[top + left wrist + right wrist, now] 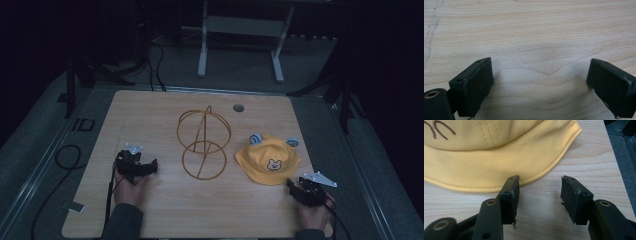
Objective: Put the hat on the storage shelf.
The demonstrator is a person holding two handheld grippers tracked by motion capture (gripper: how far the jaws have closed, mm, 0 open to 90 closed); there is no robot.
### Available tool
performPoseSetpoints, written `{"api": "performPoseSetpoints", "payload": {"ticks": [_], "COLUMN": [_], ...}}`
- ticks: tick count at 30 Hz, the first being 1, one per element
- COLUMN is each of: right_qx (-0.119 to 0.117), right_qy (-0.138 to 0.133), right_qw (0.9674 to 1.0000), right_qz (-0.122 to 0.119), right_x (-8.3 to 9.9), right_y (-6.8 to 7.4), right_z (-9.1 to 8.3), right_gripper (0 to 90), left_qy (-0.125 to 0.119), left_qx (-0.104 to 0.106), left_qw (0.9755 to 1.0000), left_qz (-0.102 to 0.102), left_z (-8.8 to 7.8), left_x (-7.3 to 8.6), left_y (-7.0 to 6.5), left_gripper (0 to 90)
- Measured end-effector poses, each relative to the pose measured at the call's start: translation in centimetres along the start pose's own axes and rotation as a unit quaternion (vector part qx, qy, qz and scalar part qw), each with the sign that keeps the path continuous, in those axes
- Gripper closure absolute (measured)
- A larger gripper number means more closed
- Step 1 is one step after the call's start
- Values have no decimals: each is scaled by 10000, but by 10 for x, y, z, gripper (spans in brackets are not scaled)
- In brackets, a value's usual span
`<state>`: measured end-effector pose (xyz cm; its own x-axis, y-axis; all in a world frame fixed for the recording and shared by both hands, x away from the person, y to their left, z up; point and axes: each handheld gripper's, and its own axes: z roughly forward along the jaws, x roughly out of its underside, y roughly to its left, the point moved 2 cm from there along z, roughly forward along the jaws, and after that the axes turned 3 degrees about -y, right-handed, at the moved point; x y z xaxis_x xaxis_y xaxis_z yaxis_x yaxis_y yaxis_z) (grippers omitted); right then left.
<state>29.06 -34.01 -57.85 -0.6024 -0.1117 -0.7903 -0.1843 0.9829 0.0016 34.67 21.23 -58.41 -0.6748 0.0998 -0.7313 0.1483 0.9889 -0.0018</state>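
Brown stitched bear face marks the yellow hat; lettering illegible.

Your high view looks forward and down from above your edge of the counter, taking in its whole top. Your left gripper view sits close over bare wood. Your right gripper view sits close by the yellow hat, near the right edge, which the high view shares.
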Motion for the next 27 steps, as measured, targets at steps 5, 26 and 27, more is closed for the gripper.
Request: {"api": "performPoseSetpoints", "payload": {"ticks": [5,26,27], "right_qx": [13,47,61], "right_qy": [9,8,7], "right_qw": [10000,10000,9999], "right_qz": [25,74,87], "right_x": [0,0,0], "right_y": [0,0,0], "right_z": [0,0,0], "right_gripper": [475,484,488], "left_qy": [-1,-6,-6], "left_qx": [0,-15,-16], "left_qw": [10000,10000,10000], "left_qz": [0,-19,-20], "left_z": [0,0,0], "left_x": [0,0,0], "left_y": [0,0,0], "left_gripper": [69,70,70]}}
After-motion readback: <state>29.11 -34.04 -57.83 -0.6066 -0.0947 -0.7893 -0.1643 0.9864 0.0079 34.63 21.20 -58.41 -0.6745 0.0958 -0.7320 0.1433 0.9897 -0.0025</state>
